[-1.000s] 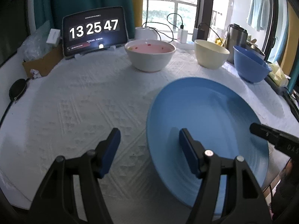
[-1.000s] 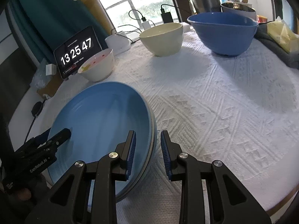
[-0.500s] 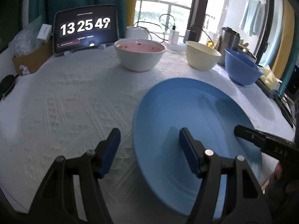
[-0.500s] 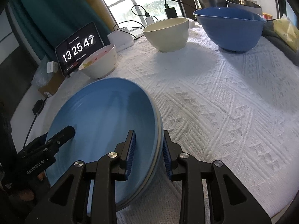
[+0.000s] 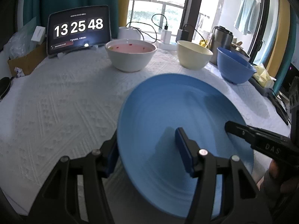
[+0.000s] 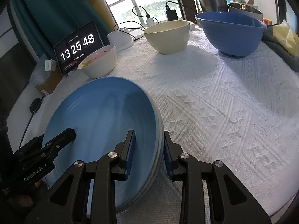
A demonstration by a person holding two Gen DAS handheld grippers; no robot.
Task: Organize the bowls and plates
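A stack of blue plates (image 5: 168, 112) (image 6: 104, 115) lies near the front of the table. My left gripper (image 5: 147, 153) is open, with one finger over the plate's left rim and the other outside it. My right gripper (image 6: 148, 151) straddles the stack's right rim with the jaws close around it. Three bowls stand at the back: a white one with a pink inside (image 5: 130, 55) (image 6: 99, 63), a cream one (image 5: 193, 57) (image 6: 168, 36) and a blue one (image 5: 234, 66) (image 6: 231, 31).
A white textured cloth (image 5: 56, 102) (image 6: 224, 102) covers the table. A tablet clock (image 5: 78, 29) (image 6: 78, 46), chargers with cables (image 5: 166, 35) and a steel kettle (image 5: 222, 37) stand along the back edge. A yellow pack (image 6: 286, 35) lies at the far right.
My left gripper has moved right onto the plate's left rim, which now sits between its fingers. The plate stack has tilted up a little. My right gripper has slid further over the right rim.
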